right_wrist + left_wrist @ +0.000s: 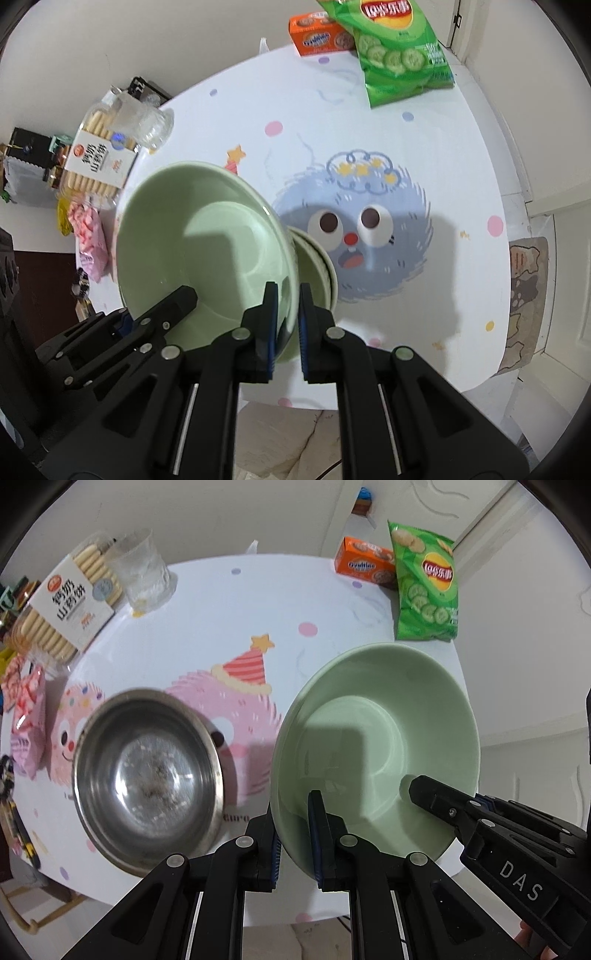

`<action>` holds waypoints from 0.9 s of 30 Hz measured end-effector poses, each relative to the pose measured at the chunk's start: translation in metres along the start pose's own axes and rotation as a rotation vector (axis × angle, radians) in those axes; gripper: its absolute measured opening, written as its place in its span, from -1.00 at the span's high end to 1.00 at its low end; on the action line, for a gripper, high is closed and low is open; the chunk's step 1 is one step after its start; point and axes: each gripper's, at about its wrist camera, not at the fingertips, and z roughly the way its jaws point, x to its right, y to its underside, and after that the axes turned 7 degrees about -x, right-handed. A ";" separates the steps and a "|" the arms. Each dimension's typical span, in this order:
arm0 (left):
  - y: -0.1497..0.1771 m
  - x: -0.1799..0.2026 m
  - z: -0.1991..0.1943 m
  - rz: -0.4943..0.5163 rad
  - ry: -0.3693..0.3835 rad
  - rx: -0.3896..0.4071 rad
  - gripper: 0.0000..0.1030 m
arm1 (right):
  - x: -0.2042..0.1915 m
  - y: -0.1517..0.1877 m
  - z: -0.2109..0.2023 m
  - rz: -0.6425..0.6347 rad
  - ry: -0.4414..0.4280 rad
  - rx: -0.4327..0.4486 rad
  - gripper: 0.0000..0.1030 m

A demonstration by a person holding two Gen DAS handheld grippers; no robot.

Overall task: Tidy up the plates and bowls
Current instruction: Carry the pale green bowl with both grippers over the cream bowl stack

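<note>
A pale green bowl (376, 738) is held tilted above the round table, gripped on opposite rims. My left gripper (293, 834) is shut on its near-left rim. My right gripper (286, 325) is shut on its right rim; its fingers also show in the left wrist view (428, 794). The left gripper's fingers show in the right wrist view (177, 299). The same green bowl (207, 254) hides most of a second bowl (317, 266) resting on the table under it. A steel bowl (147, 775) sits on the table to the left.
The round table (229, 602) has a cartoon cloth. At its back stand a green chip bag (424, 587), an orange box (364, 565), a clear glass (142, 572) and a biscuit pack (70, 602). Pink snack packs (26, 716) lie at the left edge.
</note>
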 end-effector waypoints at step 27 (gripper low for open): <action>0.014 0.002 0.025 0.016 -0.009 -0.040 0.73 | -0.006 0.014 0.024 -0.102 0.162 -0.075 0.74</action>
